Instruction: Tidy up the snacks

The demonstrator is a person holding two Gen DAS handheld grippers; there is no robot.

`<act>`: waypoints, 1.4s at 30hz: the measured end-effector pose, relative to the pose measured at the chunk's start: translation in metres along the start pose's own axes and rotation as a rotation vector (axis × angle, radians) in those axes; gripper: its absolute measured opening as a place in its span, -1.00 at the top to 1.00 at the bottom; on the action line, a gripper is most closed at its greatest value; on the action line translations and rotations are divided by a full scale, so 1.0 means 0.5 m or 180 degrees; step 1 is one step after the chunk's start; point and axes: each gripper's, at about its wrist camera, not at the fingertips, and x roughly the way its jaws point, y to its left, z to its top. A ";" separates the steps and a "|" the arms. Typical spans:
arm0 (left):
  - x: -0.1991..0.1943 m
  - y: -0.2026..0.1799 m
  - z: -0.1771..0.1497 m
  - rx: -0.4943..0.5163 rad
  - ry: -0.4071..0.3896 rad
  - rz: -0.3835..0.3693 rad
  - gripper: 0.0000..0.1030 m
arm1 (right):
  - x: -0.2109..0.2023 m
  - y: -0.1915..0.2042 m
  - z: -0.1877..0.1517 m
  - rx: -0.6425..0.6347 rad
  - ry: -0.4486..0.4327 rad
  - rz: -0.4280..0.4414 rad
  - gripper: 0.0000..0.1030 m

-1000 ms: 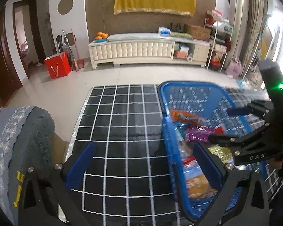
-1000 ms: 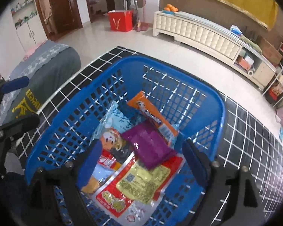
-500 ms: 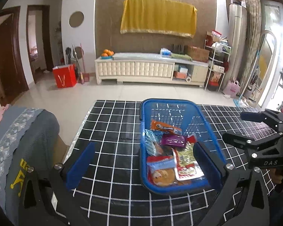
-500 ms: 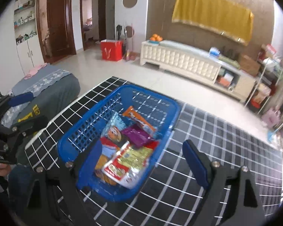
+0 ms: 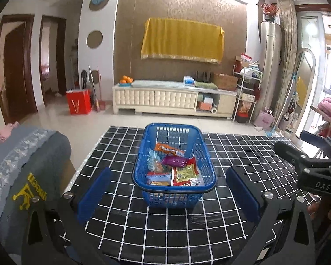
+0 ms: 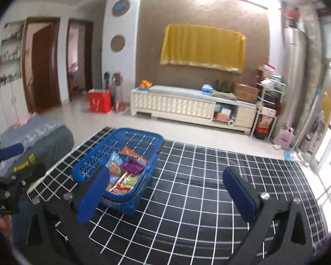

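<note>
A blue plastic basket [image 5: 172, 198] stands on the black grid-patterned cloth [image 5: 165, 231] and holds several snack packets. Among them are an orange one [image 5: 168, 149], a purple one [image 5: 174, 160] and a yellow-and-red one [image 5: 184, 173]. My left gripper [image 5: 167, 171] is open and hangs back from the basket's near end, holding nothing. In the right wrist view the basket [image 6: 92, 159] sits to the left, behind the left finger. My right gripper [image 6: 166, 170] is over bare cloth, its jaws opening wide with nothing between them.
A grey lace-trimmed cushion or seat [image 5: 22, 165] borders the cloth's left edge. Across the tiled floor stand a white low cabinet [image 5: 165, 101], a red bag [image 5: 78, 101] and a shelf rack [image 5: 247, 92]. The cloth [image 6: 209, 187] stretches right of the basket.
Both grippers have pulled back and risen away from the basket, which now looks smaller and farther off. The right gripper's fingers stand slightly wider apart. The snacks lie as before.
</note>
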 end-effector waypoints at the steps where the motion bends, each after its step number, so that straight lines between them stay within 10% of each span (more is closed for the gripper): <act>1: -0.010 -0.008 -0.004 0.0012 -0.0018 -0.0016 -1.00 | -0.013 -0.007 -0.005 0.0050 -0.0016 -0.0004 -1.00; 42: -0.109 -0.108 -0.051 0.0279 -0.0024 -0.0195 -1.00 | -0.162 -0.016 -0.093 0.0384 -0.0034 -0.0016 -1.00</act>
